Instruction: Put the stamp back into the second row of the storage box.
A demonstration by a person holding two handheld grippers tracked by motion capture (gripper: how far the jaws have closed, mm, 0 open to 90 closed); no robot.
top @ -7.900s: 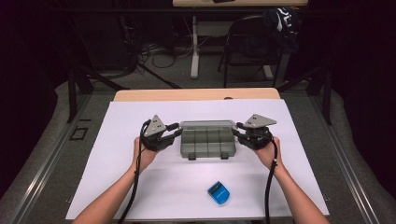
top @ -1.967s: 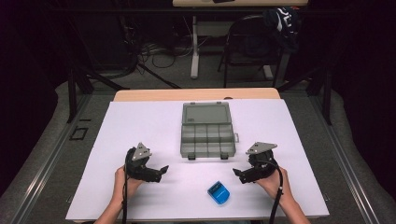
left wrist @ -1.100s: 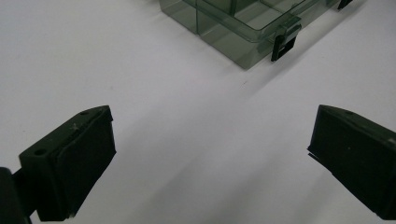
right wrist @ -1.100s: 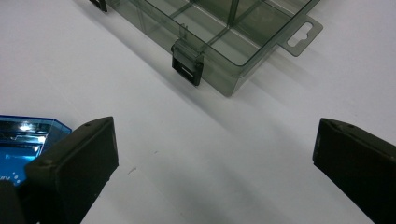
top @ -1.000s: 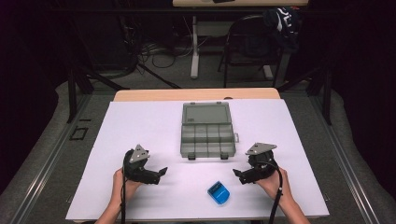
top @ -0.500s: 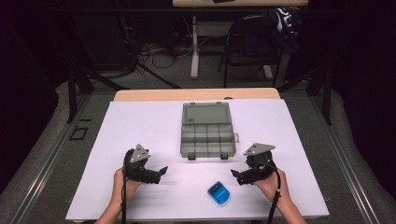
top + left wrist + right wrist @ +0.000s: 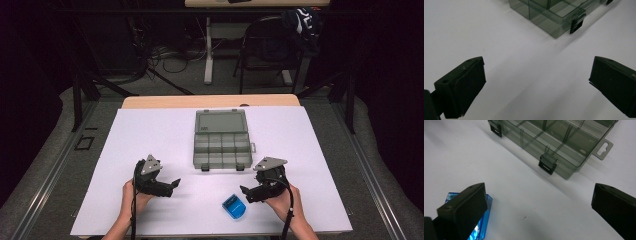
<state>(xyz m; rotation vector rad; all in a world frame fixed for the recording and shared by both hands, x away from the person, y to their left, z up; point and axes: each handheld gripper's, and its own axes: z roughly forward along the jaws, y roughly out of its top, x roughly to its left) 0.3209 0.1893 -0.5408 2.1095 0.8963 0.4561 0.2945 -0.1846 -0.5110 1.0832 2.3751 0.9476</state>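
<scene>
Right gripper point(image 7: 245, 192) wide open (empty)

No writing, label, brand, number or sign can be read anywhere. The smoky clear compartment box point(image 7: 221, 141) carries no legible print on its lid, walls or latches in the high view or in either gripper view. The small blue case point(image 7: 234, 207) shows only glints, no lettering. The white surface point(image 7: 150, 130) is plain and unmarked. There is a pale patch on the dark bag point(image 7: 304, 20) hung on the chair at the back, but it is too small and blurred to make out as text.
</scene>
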